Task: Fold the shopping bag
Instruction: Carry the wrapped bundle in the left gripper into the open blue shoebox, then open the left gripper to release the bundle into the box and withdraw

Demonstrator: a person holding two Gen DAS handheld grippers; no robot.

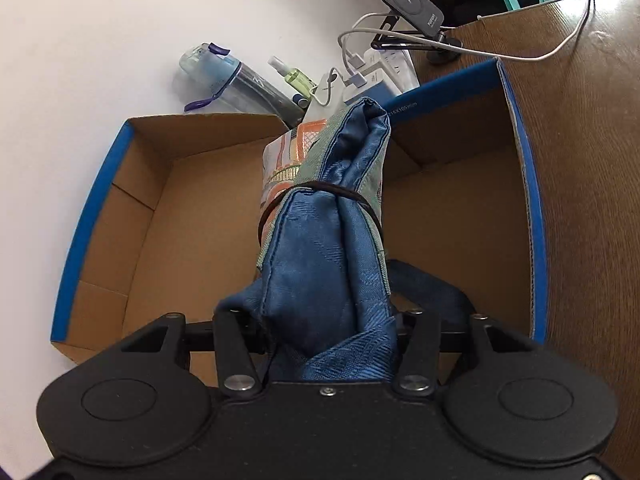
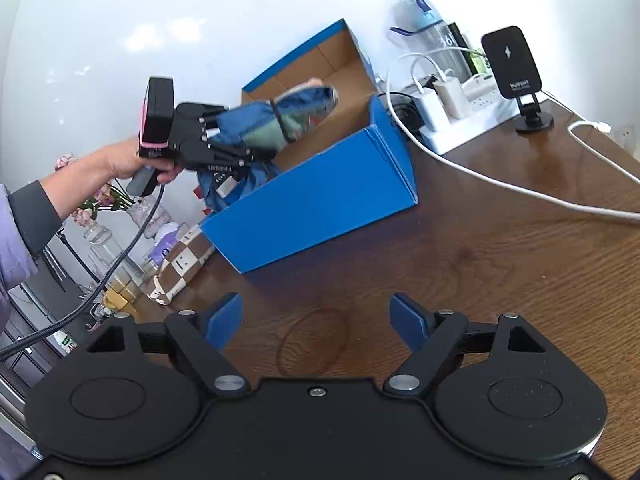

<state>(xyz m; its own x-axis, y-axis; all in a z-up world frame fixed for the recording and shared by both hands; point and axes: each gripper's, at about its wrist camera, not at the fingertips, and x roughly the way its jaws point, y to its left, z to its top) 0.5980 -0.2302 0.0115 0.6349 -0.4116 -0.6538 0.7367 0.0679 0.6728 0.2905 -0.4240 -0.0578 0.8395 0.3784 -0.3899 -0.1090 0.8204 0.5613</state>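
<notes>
1. The left gripper (image 2: 234, 142) is clamped on the lower end of a rolled-up shopping bag (image 1: 324, 216) – blue cloth with a patterned outer face – and its jaws stand about half closed around the bundle.
2. A dark elastic band (image 1: 320, 192) circles the roll near its middle.
3. The bag's free end points into an open cardboard box (image 1: 120, 216) with blue outer walls; from the right wrist camera the roll hangs over the box's open top, not yet resting on its floor.
4. A hand (image 2: 128, 162) in a grey sleeve grips the left gripper's handle.
5. The right gripper (image 2: 316, 320) hovers above the wooden table (image 2: 500, 264), its blue-padded jaws spread wide with nothing between them – a loose rubber band (image 2: 312, 342) lies on the wood just below.
6. Behind the box stand a water bottle (image 2: 432, 28), a white power strip (image 2: 464, 116) with chargers, and a phone stand (image 2: 514, 68).
</notes>
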